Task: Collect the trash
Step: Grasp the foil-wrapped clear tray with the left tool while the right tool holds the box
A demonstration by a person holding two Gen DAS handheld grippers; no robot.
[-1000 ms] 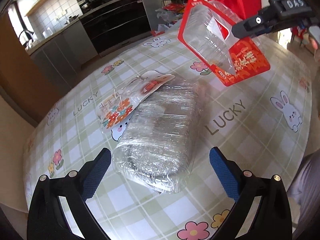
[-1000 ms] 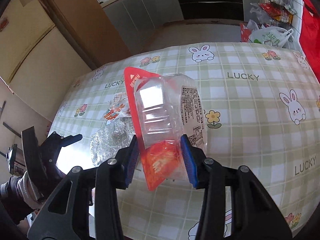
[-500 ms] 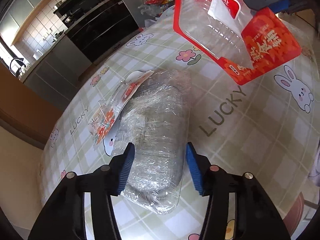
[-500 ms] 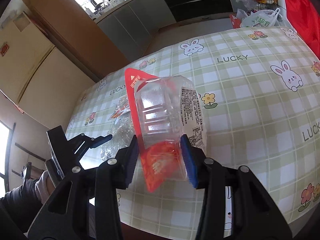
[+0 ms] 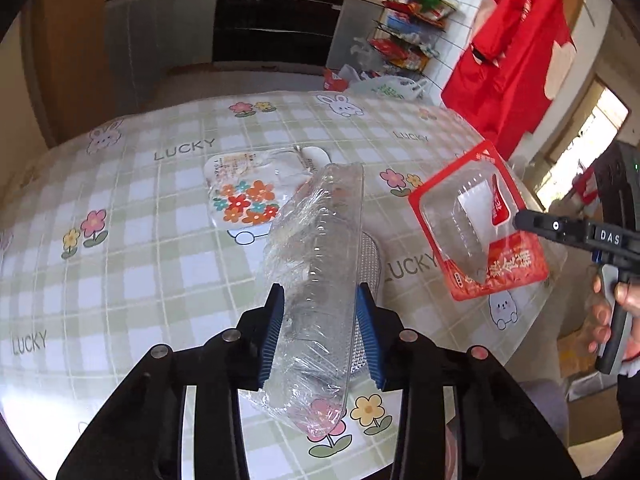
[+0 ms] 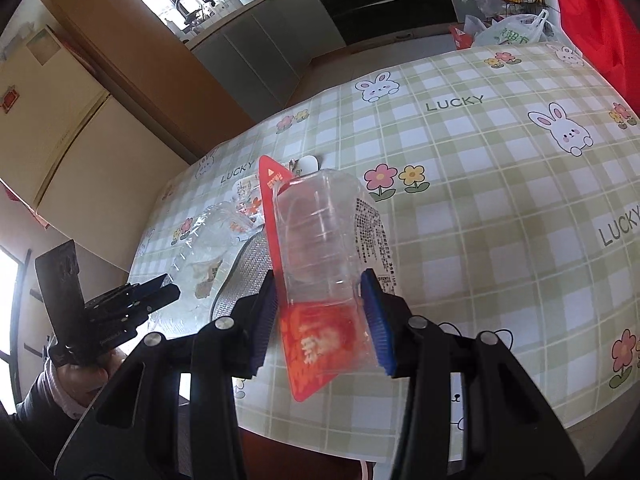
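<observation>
Left gripper point(image 5: 320, 334) pinches the light, crinkly clear film-wrapped tray point(image 5: 316, 280); right gripper point(image 6: 322, 320) clamps the slippery red-backed clear plastic blister pack point(image 6: 320, 248) at its base.

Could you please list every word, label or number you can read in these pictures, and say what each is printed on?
"LUCKY": printed repeatedly on the checked tablecloth.
"DAS": on the right gripper, seen from the left wrist view.
White characters on the red-edged clear package: too blurred to read.
Black fine print on that package's label: too small to read.
Print on the flowered wrapper: too small.
Green print on the white plastic bag: blurred.
</observation>
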